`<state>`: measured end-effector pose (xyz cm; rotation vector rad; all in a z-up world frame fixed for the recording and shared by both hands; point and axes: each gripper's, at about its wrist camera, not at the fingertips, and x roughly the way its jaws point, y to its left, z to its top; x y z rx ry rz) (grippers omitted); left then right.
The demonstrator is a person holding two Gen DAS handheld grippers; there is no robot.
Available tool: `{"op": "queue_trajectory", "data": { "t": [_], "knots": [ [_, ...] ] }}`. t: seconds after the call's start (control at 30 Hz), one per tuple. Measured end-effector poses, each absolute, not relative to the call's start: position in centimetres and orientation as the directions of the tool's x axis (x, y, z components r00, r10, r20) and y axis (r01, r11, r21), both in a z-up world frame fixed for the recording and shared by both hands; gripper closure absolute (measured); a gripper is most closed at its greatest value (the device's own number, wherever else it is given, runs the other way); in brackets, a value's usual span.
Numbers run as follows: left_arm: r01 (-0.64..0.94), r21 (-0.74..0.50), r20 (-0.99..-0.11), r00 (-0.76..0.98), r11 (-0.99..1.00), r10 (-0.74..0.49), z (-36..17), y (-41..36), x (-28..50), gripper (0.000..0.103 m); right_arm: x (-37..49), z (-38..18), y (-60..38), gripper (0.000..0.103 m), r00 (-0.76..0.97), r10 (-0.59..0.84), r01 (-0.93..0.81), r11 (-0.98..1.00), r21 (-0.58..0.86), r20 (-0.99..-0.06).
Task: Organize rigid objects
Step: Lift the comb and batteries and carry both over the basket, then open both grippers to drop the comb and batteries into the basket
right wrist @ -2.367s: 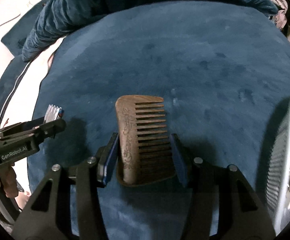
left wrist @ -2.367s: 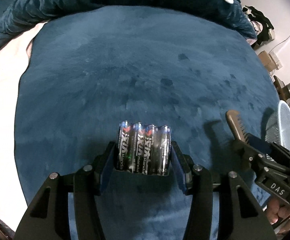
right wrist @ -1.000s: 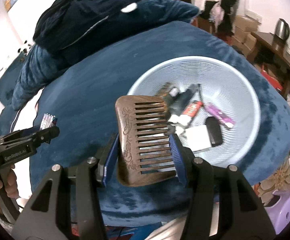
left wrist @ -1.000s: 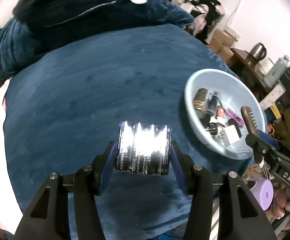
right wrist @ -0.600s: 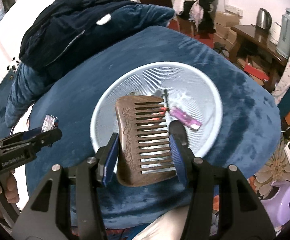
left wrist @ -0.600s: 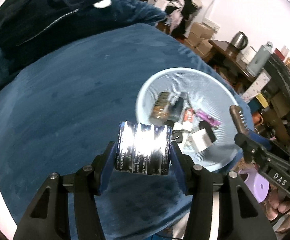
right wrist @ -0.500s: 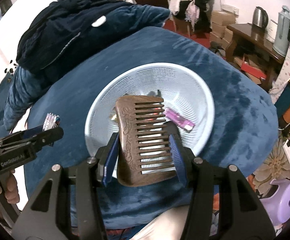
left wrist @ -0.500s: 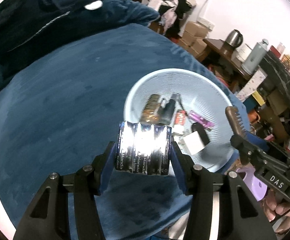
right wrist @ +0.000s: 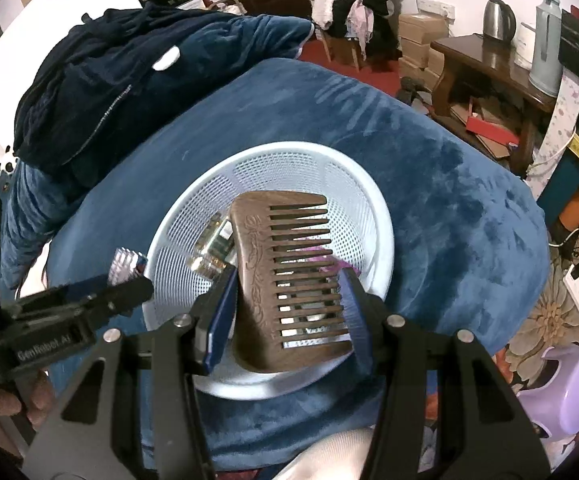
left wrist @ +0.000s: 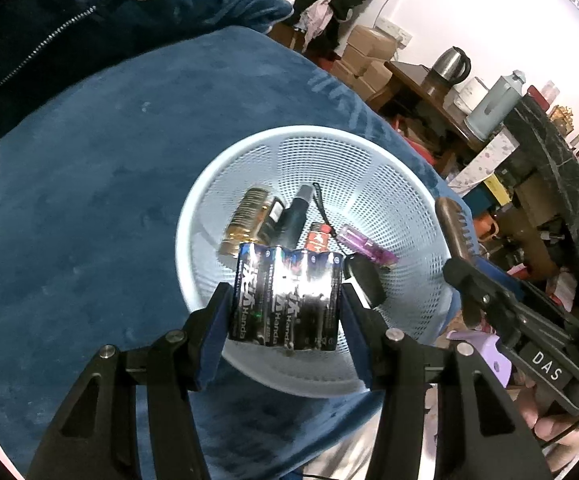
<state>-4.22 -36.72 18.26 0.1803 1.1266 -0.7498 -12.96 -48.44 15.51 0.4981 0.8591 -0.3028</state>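
My left gripper (left wrist: 287, 300) is shut on a shrink-wrapped pack of black batteries (left wrist: 287, 296) and holds it above the near side of a pale blue mesh basket (left wrist: 389, 168). My right gripper (right wrist: 289, 304) is shut on a carved brown wooden comb (right wrist: 285, 268) and holds it over the same basket (right wrist: 377, 216). The basket sits on a blue plush cover (left wrist: 89, 208) and holds a gold cylinder (left wrist: 243, 220), a dark tube, a purple stick (left wrist: 365, 246) and a black item. The comb also shows in the left wrist view (left wrist: 451, 228), and the battery pack shows in the right wrist view (right wrist: 123, 266).
A dark blue jacket (right wrist: 101, 68) lies at the far side of the cover. To the right stand a wooden table with a kettle (right wrist: 497, 14) and a flask, cardboard boxes, and a purple stool (right wrist: 565, 392) on the floor.
Both grippers have moved right from the bare blue cover to above the basket, still holding the battery pack and the comb. The basket has come toward the middle of both views.
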Motion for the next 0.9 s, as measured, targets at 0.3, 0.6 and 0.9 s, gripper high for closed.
{"op": "queue_trajectory", "data": {
  "t": [0.3, 0.6, 0.9],
  "knots": [
    [0.623, -0.241, -0.879, 0.185, 0.744, -0.439, 16.7, -38.1, -3.8, 0.049, -11.8, 15.1, -49.7, 0.051, 0.613, -0.052, 0.452, 0.842, 0.296, -0.789],
    [0.616, -0.257, -0.886, 0.158, 0.744, -0.437, 15.4, -39.1, -3.2, 0.049, -10.9, 14.2, -50.4, 0.051, 0.599, -0.041, 0.461, 0.834, 0.302, -0.8],
    [0.615, -0.258, -0.89, 0.149, 0.745, -0.432, 14.7, -39.9, -2.9, 0.048, -10.4, 13.6, -51.0, 0.051, 0.589, -0.04, 0.474, 0.826, 0.306, -0.807]
  ]
}}
